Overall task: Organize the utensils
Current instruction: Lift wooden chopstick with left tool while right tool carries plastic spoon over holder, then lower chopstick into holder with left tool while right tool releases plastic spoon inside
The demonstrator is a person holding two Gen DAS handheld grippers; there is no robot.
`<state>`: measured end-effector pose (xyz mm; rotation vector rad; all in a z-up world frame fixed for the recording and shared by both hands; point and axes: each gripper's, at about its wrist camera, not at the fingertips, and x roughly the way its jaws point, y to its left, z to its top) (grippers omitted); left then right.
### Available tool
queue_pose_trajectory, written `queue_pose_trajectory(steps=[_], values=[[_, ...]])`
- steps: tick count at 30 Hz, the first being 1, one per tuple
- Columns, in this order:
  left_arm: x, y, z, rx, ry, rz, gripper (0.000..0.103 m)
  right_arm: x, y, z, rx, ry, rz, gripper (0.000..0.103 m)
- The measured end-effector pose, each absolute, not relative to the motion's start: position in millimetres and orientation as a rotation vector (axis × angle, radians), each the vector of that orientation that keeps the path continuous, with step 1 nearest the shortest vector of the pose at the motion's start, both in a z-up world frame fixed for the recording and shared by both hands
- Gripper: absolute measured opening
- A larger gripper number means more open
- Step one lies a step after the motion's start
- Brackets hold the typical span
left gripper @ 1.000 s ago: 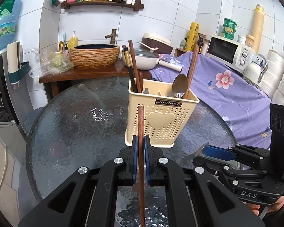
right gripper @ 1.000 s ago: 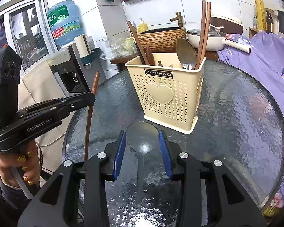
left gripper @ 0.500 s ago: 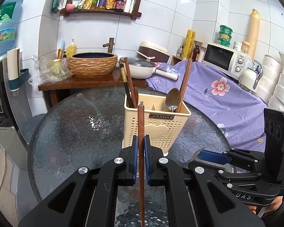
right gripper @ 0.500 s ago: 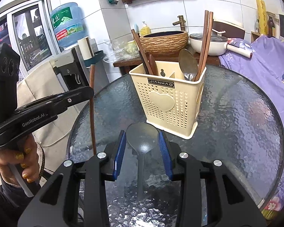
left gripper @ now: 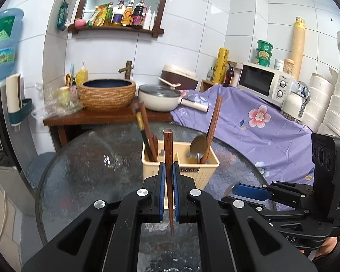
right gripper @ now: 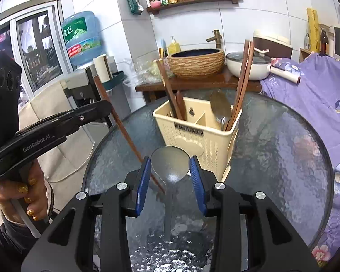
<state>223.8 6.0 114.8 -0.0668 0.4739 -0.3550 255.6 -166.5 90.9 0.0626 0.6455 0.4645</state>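
Glass, round and pebbled, makes up the table (left gripper: 83,172) under both tools. Nearest in the left wrist view, the left hand-held gripper (left gripper: 169,188) has its blue pads pressed narrow on a brown wooden chopstick (left gripper: 168,158), which stands nearly upright with its blunt end up and its tip above the glass. In the right wrist view, the right hand-held gripper (right gripper: 170,179) sits partly open around the bowl of a grey spoon (right gripper: 170,165); the pads look to touch the bowl's edges, and the handle runs back between the fingers, though whether the spoon is off the glass I cannot tell.

Just beyond stands a cream perforated utensil caddy (right gripper: 201,145) on the table, divided into compartments. Dark chopsticks (right gripper: 170,93) lean in its left part; a metal spoon (right gripper: 219,108) and a brown chopstick pair (right gripper: 242,81) lean in its right.

Behind the table a wooden side table (left gripper: 102,117) carries a woven-pattern basin (left gripper: 106,93) and a white lidded pan (left gripper: 158,97). A purple floral cloth (left gripper: 249,124) drapes to the right, with a white microwave (left gripper: 263,83) on it. White tiles cover the wall, where a wooden shelf (left gripper: 117,28) holds bottles. A blue water jug (right gripper: 81,38) stands at left.
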Motion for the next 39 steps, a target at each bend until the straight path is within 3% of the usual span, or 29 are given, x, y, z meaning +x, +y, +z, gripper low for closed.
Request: queue_pose_trajectory(steps=[12, 23, 39], values=[[238, -5, 185, -0.046, 0.386, -0.393, 0.006, 293, -185, 153, 0.133, 0.585, 0.442, 0.036], [252, -18, 273, -0.010, 0.226, -0.306, 0.006, 323, -174, 221, 0.083, 0.394, 0.371, 0.036], [318, -19, 172, -0.071, 0.411, -0.241, 0.006, 350, -163, 126, -0.012, 0.421, 0.246, 0.036]])
